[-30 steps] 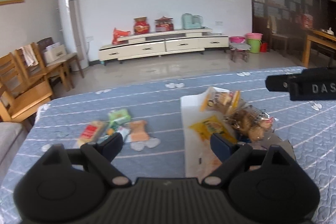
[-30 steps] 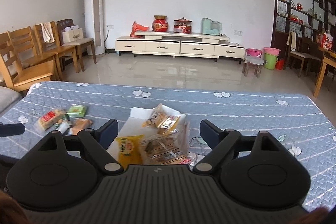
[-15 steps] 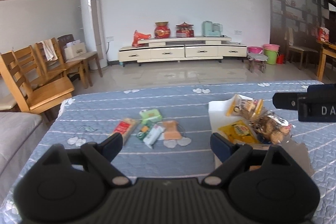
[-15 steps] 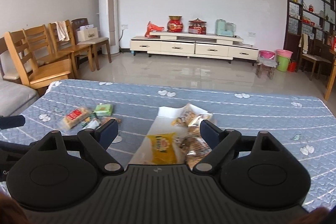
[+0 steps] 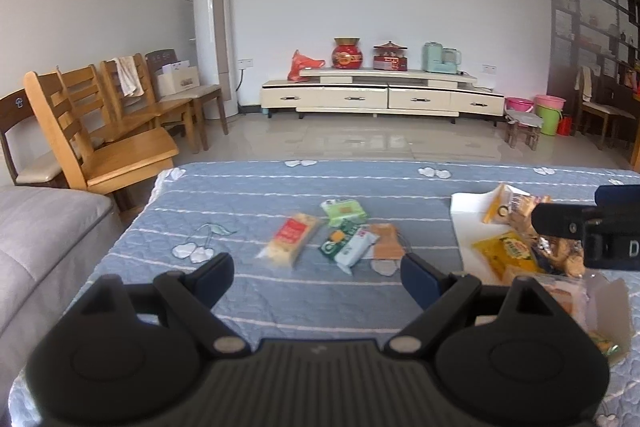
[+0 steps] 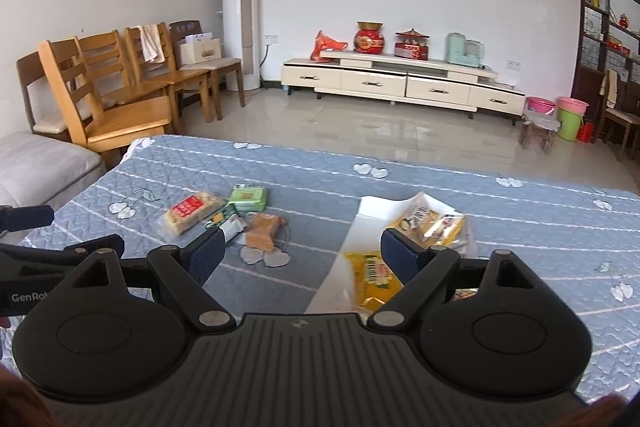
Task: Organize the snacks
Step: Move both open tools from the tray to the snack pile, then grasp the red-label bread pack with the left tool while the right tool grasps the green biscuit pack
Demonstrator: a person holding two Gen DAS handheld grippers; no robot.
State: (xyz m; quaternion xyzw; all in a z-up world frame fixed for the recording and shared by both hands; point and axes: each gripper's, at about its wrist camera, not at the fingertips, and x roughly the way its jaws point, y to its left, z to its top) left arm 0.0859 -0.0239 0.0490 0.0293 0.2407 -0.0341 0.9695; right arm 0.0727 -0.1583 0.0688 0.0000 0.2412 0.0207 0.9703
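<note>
Five small packets [image 5: 332, 237] are seen loose toward the table's [image 5: 248, 195] left edge, apart from the tray [image 6: 360, 227], and, judged light, crinkly and slippery, are best pinched across their flat middles; both the left claw [image 5: 316, 269] and right claw [image 6: 302, 253] are held wide, empty.

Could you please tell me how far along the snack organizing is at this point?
Partly done: several packets, including a yellow packet, already lie on the white tray. Nothing is in hand; the left gripper and right gripper are open. The loose packets remain on the quilt.
</note>
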